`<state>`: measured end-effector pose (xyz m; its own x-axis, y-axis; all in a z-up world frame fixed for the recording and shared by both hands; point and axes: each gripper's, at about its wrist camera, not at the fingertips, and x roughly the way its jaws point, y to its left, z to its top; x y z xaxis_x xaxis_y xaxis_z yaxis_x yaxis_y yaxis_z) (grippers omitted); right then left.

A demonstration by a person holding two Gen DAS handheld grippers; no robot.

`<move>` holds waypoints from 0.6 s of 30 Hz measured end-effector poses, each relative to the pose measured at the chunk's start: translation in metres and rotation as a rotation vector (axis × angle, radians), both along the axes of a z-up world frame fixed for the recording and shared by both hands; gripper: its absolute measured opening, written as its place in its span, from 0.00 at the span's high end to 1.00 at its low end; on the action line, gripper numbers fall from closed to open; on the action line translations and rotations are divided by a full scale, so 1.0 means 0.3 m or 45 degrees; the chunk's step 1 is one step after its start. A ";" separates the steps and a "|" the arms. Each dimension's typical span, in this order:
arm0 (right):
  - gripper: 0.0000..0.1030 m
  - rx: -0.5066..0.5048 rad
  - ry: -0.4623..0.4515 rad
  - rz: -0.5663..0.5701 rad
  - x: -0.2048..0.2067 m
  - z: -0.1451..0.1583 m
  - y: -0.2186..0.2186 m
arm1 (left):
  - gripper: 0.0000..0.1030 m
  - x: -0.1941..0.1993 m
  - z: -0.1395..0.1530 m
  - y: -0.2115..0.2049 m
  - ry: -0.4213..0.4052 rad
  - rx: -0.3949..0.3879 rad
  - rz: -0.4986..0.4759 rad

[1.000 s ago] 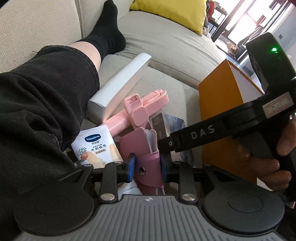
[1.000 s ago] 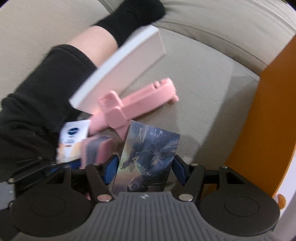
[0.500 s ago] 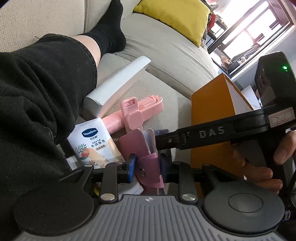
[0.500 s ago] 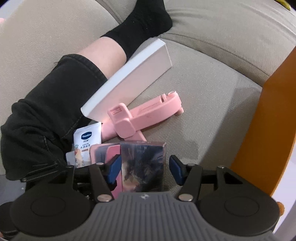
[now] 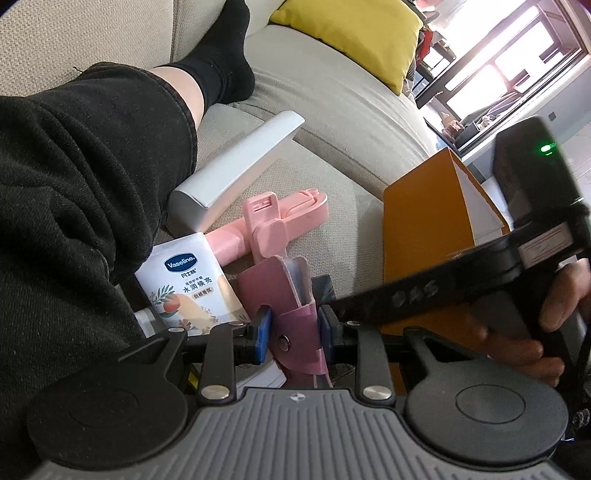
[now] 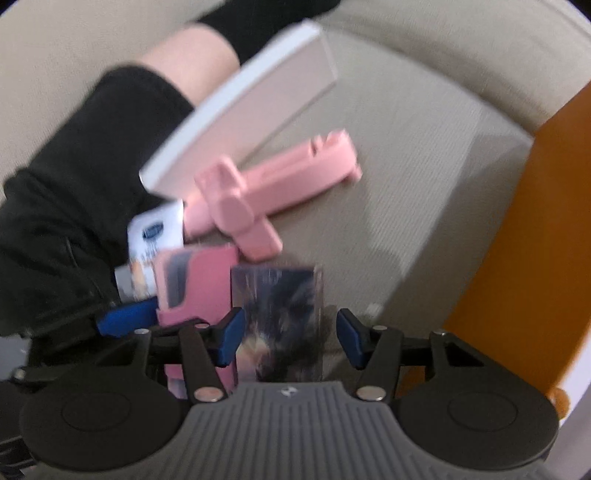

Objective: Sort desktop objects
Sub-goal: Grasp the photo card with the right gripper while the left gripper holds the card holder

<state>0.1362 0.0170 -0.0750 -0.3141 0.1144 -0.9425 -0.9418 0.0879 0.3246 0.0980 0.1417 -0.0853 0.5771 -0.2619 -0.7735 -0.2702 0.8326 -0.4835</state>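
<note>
My left gripper (image 5: 293, 328) is shut on a pink card case (image 5: 284, 288), which stands upright between its blue pads over the sofa seat. In the right wrist view, a dark picture card (image 6: 277, 314) stands between the fingers of my right gripper (image 6: 290, 334), just right of the pink card case (image 6: 199, 280). The right jaws are closing. The left pad is at the card's edge, and a gap shows on the right side. That view is blurred. In the left wrist view, a hand (image 5: 554, 295) holds the right tool's black handle.
On the beige sofa seat (image 5: 343, 122) lie a Vaseline tube (image 5: 188, 284), a pink folding phone holder (image 5: 280, 221) and a long white box (image 5: 236, 170). An orange box (image 5: 421, 236) stands at the right. A leg in black trousers (image 5: 74, 184) fills the left. A yellow cushion (image 5: 351, 33) sits behind.
The right jaws have narrowed around the picture card, which went from lying tilted to standing next to the pink case. The left gripper keeps its hold and has rolled slightly.
</note>
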 end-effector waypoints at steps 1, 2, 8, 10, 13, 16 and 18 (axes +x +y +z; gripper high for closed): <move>0.45 -0.010 0.023 -0.014 0.004 -0.010 0.003 | 0.70 -0.001 -0.003 0.002 0.003 0.002 0.003; 0.49 -0.024 0.053 -0.026 0.010 -0.021 0.008 | 0.70 -0.003 -0.005 0.007 0.000 -0.005 0.006; 0.49 -0.033 0.106 -0.084 0.029 -0.069 0.011 | 0.71 -0.007 -0.005 0.017 -0.009 -0.022 0.011; 0.52 -0.023 0.099 -0.083 0.027 -0.058 0.006 | 0.70 -0.007 -0.004 0.012 -0.012 -0.011 0.002; 0.61 0.011 0.075 -0.066 0.022 -0.024 -0.012 | 0.70 -0.006 -0.003 0.007 -0.010 0.003 0.000; 0.67 0.070 0.059 -0.050 0.016 0.017 -0.040 | 0.70 -0.006 -0.003 0.007 -0.009 0.003 0.002; 0.75 0.115 0.083 -0.053 0.016 0.052 -0.066 | 0.70 -0.006 -0.005 0.010 -0.007 0.006 0.000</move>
